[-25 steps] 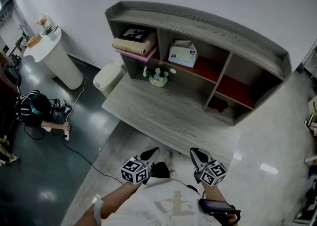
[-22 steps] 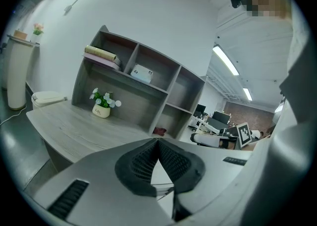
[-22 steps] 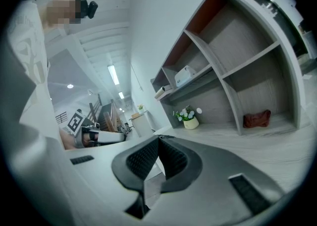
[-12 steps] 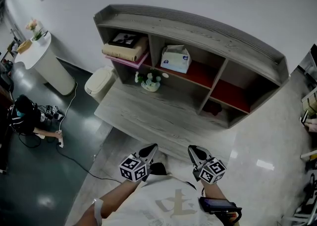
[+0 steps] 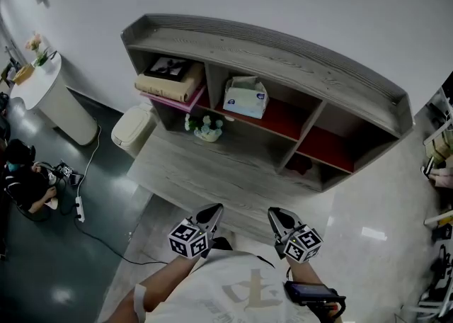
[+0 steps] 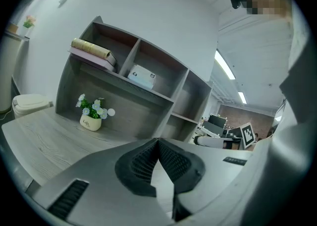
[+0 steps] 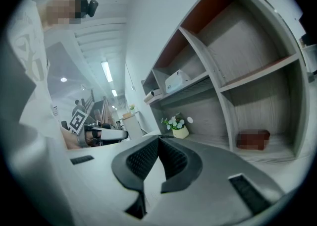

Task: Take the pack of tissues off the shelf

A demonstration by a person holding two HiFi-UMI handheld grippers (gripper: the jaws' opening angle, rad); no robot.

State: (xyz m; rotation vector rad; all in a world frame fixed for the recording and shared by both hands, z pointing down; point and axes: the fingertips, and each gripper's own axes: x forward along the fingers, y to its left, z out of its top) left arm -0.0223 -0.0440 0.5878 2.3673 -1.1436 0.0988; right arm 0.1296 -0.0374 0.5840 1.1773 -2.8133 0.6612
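Observation:
The white and blue pack of tissues [image 5: 245, 98] sits in the middle upper compartment of the grey wooden shelf [image 5: 283, 49]; it also shows in the left gripper view as a pack of tissues [image 6: 142, 76] and in the right gripper view as a small pack of tissues [image 7: 177, 80]. My left gripper [image 5: 209, 212] and right gripper [image 5: 279, 216] are held low, close to the person's body, well short of the desk's front edge. Both are shut with nothing between their jaws.
A small flower pot [image 5: 205, 127] stands on the desk surface [image 5: 212, 173] below the shelf. A book stack [image 5: 168, 82] fills the left upper compartment. A dark red object [image 7: 252, 140] lies in a lower compartment. A white bin [image 5: 132, 130] and round white table [image 5: 53, 98] stand left; a person [image 5: 25, 183] crouches on the floor.
The head view has shifted, so the shelf and desk now sit further left and lower in the picture. Both grippers keep their places near the body, still shut.

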